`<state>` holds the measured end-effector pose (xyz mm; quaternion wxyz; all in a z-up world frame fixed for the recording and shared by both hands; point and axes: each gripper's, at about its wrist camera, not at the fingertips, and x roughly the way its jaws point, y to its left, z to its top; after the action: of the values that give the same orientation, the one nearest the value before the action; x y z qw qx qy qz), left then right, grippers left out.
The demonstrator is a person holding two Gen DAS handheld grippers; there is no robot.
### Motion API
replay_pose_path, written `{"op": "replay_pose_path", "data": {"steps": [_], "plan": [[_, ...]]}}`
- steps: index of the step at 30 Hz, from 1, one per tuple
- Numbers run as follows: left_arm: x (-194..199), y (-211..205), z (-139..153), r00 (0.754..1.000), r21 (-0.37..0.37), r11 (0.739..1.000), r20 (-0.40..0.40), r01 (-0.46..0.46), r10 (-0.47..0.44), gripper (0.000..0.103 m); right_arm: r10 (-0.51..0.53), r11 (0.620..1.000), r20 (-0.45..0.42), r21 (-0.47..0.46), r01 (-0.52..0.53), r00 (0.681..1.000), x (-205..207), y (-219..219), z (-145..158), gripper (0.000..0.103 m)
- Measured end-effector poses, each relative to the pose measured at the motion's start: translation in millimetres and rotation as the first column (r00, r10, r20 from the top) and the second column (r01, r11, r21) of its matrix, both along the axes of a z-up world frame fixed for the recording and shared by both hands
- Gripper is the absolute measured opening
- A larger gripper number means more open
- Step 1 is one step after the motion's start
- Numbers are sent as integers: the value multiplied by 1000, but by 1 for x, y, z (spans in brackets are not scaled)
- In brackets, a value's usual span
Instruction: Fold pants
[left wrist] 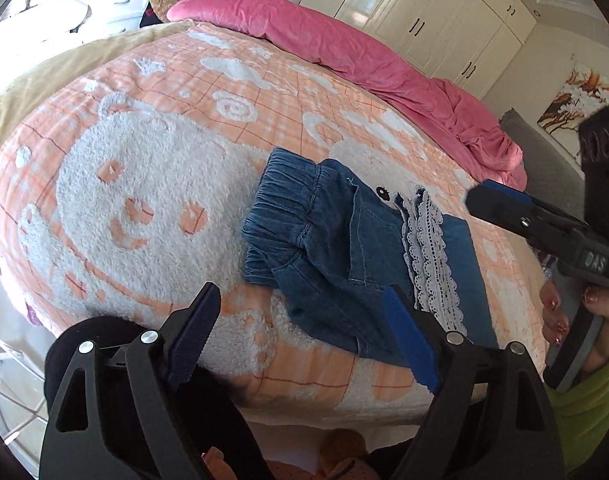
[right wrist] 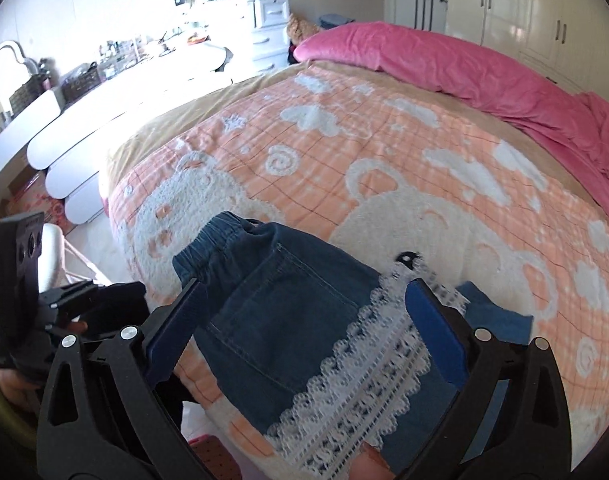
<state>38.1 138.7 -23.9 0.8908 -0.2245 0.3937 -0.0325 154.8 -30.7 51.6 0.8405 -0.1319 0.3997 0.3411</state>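
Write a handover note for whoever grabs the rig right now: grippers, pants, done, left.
Left gripper: open, empty, at the near bed edge beside the pants.
Right gripper: open, holding nothing, over the lace trim.
Pants: denim, folded into a compact bundle on the peach bear blanket, waistband toward the blanket's middle.
Done: fold looks complete, both grippers clear.
Left: probably only a tidy of the edges, if anything.

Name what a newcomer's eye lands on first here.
The small folded denim pants with white lace trim, lying near the bed's front edge on an orange blanket with a big fluffy white bear. Behind them, a pink duvet is bunched along the bed's far side.
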Motion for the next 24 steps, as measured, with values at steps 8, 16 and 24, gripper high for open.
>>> {"op": "replay_pose_path", "data": {"steps": [8,16,24], "plan": [[16,8,-16,999,-92,996,-37,-13,10,83,98,993,-105,-62,-105,990,31,51,-18,94],[39,7,-26,999,-133,991,-33,-1,-3,83,164,981,-226,-63,-183,960,56,90,-38,94],[51,7,-40,999,-133,991,-49,6,-13,81,190,973,-299,-68,-220,935,72,110,-62,94]]}}
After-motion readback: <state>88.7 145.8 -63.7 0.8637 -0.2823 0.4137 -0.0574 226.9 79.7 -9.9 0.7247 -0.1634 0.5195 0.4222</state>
